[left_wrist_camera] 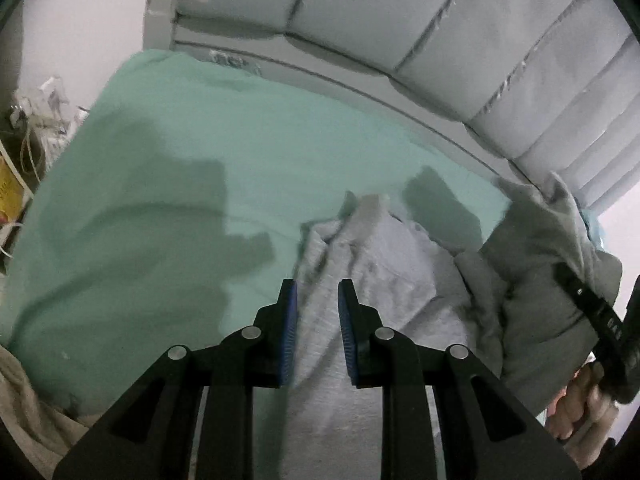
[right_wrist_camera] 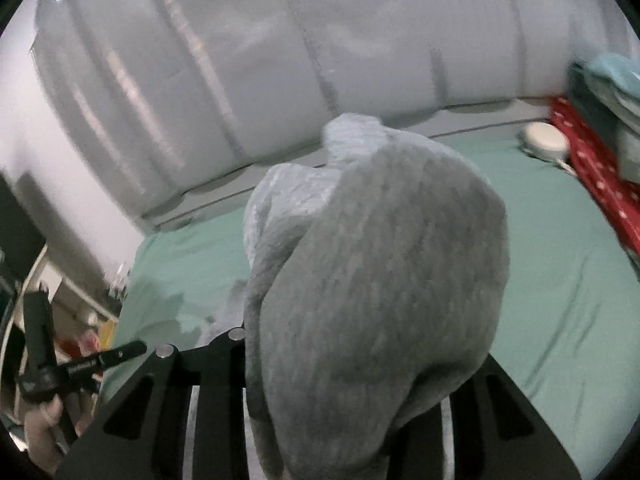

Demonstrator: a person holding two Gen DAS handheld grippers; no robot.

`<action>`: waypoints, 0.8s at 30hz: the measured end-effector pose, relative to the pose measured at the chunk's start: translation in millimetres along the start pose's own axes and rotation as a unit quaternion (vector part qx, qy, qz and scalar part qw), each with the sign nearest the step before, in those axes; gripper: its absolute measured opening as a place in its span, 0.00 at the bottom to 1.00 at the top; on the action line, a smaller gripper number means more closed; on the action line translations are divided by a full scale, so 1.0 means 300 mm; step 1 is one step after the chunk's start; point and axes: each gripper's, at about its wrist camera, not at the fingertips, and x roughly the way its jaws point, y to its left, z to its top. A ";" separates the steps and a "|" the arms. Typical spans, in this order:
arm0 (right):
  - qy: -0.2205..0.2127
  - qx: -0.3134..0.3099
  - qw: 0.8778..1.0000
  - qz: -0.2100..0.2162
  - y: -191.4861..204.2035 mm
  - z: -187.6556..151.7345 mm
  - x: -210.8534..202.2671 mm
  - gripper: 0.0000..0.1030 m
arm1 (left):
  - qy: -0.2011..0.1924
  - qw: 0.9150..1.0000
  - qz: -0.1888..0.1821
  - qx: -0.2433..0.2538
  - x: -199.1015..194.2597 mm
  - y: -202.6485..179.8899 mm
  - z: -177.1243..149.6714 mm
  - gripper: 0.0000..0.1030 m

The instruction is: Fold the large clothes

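Seen from the left wrist, the grey garment [left_wrist_camera: 384, 280] is spread on the green sheet [left_wrist_camera: 160, 168]; the left gripper [left_wrist_camera: 318, 300] is clamped on its soft edge. In the right view, the right gripper [right_wrist_camera: 360, 360] is buried in bunched, limp cloth, apparently gripped; hems look best held.

Dim, motion-blurred fisheye views with soft shadows.
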 end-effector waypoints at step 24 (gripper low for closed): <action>0.219 -0.246 0.942 0.064 0.571 -0.463 0.244 0.90 | -0.050 0.993 -0.026 -0.106 -0.117 0.256 0.046 0.22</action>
